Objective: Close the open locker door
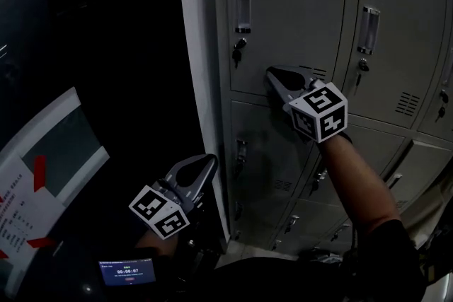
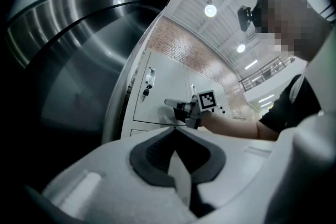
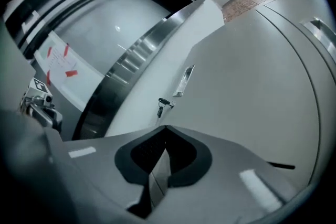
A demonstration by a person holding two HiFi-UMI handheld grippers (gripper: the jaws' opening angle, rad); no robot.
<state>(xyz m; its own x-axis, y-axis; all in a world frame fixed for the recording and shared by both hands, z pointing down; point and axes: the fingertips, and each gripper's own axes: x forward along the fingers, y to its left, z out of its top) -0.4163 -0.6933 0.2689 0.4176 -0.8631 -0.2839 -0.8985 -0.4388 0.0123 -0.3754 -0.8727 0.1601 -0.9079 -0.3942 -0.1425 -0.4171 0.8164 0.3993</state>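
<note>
Grey steel locker door (image 1: 290, 10), top left in the locker bank (image 1: 403, 25), looks flush. The left gripper (image 1: 210, 160) hangs low by the bank's left edge, jaws together, empty. The right gripper (image 1: 270, 73), jaws together and empty, appears to touch the door's lower right edge. A brick wall (image 2: 194, 55) rises behind.

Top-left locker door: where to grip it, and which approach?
Likely the vertical handle near the door's left edge, above the key. Come straight from the front, jaws either side of its narrow width; the rest is flat panel.
</note>
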